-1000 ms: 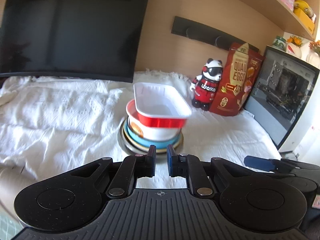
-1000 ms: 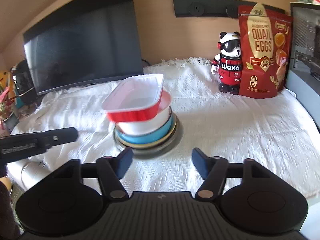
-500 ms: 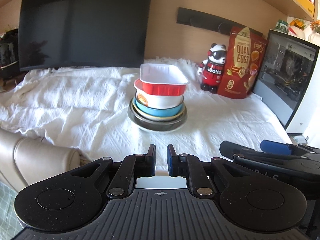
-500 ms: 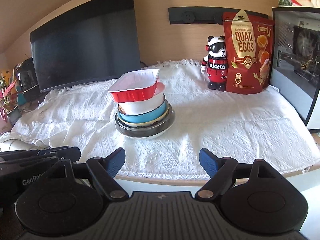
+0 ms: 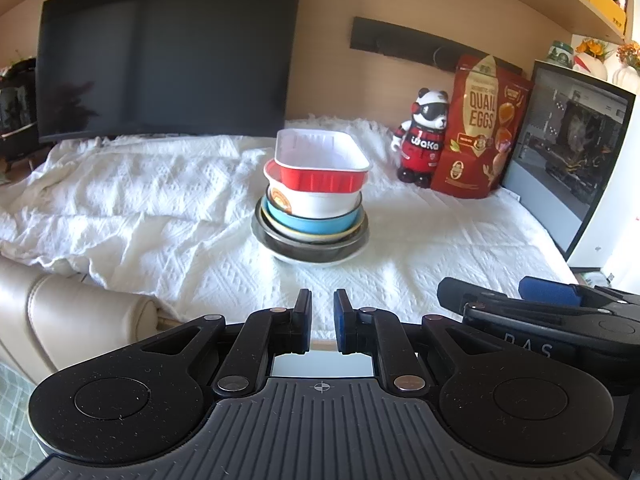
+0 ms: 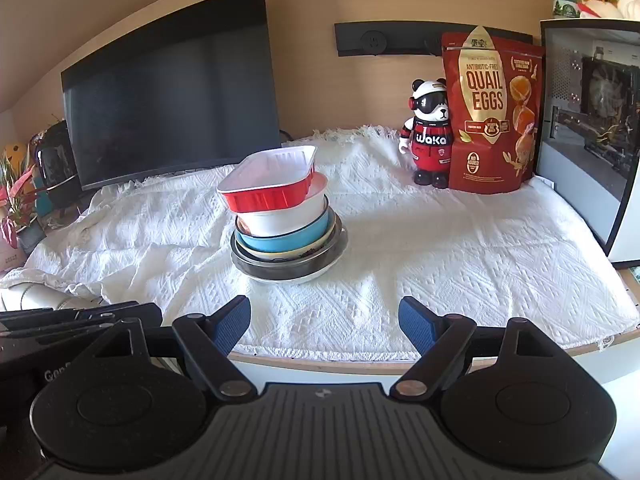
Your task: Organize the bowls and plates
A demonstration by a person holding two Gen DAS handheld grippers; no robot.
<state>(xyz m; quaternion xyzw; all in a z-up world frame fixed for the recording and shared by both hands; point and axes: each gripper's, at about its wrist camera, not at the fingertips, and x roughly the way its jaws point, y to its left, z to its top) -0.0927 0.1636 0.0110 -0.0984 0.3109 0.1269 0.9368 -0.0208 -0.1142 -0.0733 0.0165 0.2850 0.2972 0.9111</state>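
Back along the wall we have a big dark monitor [image 6: 172, 92], screen off, standing at the far edge of the white textured cloth [image 6: 440, 248] that covers the tabletop. Over on the right we see a panda figurine [image 6: 430, 132] in a red suit, upright, just beside a red pouch of quail eggs [image 6: 490, 116] leaning at the wall. Right of that stands a glass-sided computer case [image 6: 592, 120]. Far left, we catch a red-leaved plant [image 6: 18, 204].

Stacked bowls [image 6: 286, 236] on white cloth [image 6: 440, 248], right gripper [image 6: 324, 316] spread, empty
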